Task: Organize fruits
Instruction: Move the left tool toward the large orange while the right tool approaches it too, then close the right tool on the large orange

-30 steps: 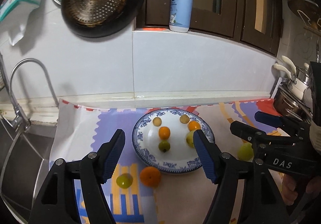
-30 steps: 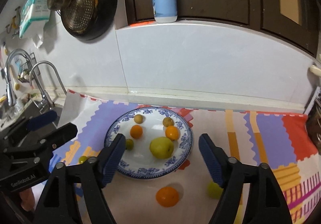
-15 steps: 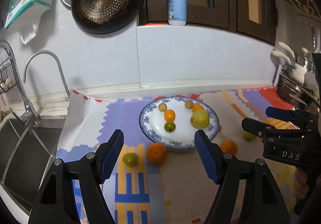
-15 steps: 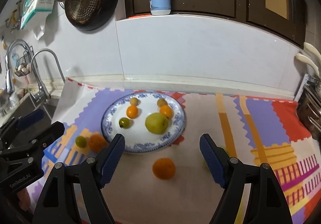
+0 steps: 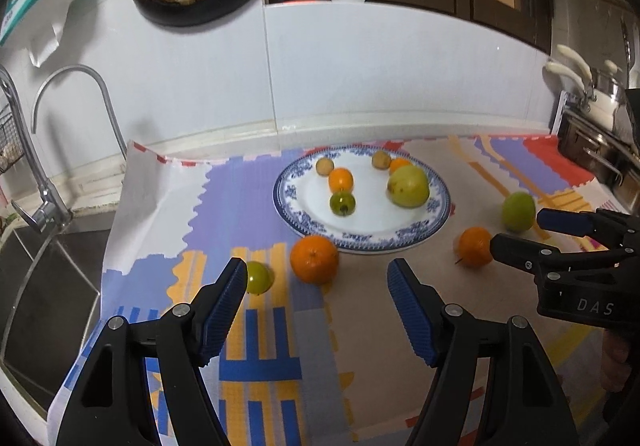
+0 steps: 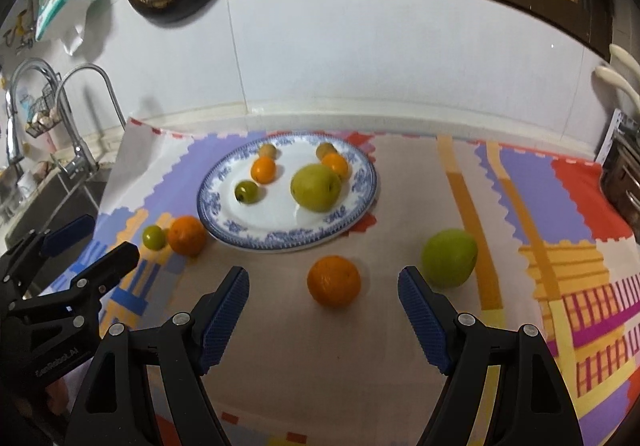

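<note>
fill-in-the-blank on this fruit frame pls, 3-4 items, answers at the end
1. The number of fruits lying on the blue-and-white plate is ____.
2. The number of fruits lying on the patterned mat off the plate is ____.
3. The largest fruit on the plate is a yellow-green ____.
4. Both the left gripper and the right gripper have their jaws ____, with nothing between the pads.

Missing words: six; four; pear; open

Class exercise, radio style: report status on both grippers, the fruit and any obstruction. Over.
Left gripper and right gripper open, empty. Six fruits on plate; four loose on mat. Nothing blocking nearest orange.
</note>
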### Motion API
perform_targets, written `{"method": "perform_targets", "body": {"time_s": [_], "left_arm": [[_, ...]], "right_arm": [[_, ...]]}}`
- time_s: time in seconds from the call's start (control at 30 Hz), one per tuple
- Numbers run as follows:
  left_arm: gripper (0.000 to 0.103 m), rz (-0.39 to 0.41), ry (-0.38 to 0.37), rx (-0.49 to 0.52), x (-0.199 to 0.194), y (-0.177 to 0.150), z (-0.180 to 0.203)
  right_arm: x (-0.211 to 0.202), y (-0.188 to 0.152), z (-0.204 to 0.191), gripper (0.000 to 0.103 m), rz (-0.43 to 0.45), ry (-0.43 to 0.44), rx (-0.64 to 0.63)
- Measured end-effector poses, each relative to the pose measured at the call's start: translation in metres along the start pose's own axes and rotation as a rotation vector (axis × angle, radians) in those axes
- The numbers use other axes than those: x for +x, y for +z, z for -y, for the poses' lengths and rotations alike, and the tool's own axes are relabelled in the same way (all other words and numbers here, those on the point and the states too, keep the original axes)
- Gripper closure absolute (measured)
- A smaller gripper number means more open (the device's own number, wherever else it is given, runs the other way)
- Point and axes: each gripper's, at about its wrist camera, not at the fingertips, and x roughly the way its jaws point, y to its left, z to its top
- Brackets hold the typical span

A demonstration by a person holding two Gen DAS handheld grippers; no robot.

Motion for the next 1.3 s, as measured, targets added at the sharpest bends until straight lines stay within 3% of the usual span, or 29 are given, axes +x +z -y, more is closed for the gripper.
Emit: {"method": "perform_targets", "body": {"time_s": [0.3, 0.43, 0.87, 1.3], "left_arm": [[0.042, -0.053, -0.019, -0.018, 0.031, -0.002, -0.003], [0.045, -0.063, -0.017, -0.029, 0.042, 0.002, -0.007], [0.055, -0.123, 0.0, -0.016, 0.073, 0.001, -0.007], [0.062, -0.152, -0.031, -0.032, 0.084, 0.002, -0.007]], "right_arm": [[0.023, -0.007, 0.003, 0.027, -0.03, -0.033, 0.002], [0.034, -0.006, 0.003, 0.035, -0.052, -0.026, 0.002], [0.055, -0.008, 0.005, 0.046, -0.082, -0.05, 0.01], [0.058, -0.008, 0.001, 0.061, -0.086, -0.033, -0.002]]}}
